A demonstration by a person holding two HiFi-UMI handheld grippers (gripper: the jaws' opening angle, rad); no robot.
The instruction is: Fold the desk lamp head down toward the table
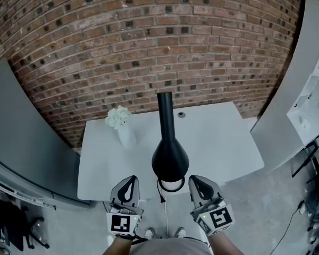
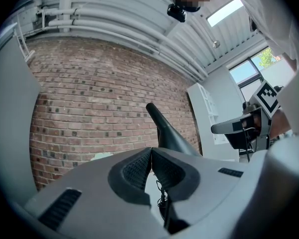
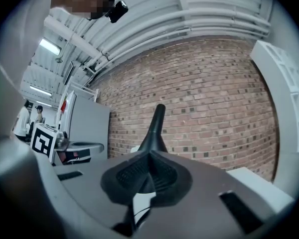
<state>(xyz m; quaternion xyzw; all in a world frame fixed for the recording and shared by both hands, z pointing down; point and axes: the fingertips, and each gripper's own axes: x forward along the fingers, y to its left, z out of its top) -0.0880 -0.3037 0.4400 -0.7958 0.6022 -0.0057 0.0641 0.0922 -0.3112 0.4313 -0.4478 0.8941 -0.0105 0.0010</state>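
Note:
The black desk lamp [image 1: 170, 158] stands at the white table's [image 1: 223, 142] front edge, between my two grippers. Its wide rounded part is low, and its narrow end [image 1: 165, 110] points up toward the brick wall. My left gripper [image 1: 130, 180] is just left of the lamp, shut and holding nothing. On the lamp's other side my right gripper [image 1: 194, 180] is also shut and holds nothing. In the left gripper view the lamp [image 2: 168, 129] rises just beyond the closed jaws [image 2: 151, 156]. In the right gripper view the lamp [image 3: 156, 126] stands straight behind the closed jaws [image 3: 149, 158].
A white vase of white flowers [image 1: 120, 122] stands on the table's left part. A cord [image 1: 165, 211] hangs from the lamp over the front edge. Grey partitions [image 1: 21, 137] flank the table, with white shelving [image 1: 313, 110] at the right and a brick wall [image 1: 149, 41] behind.

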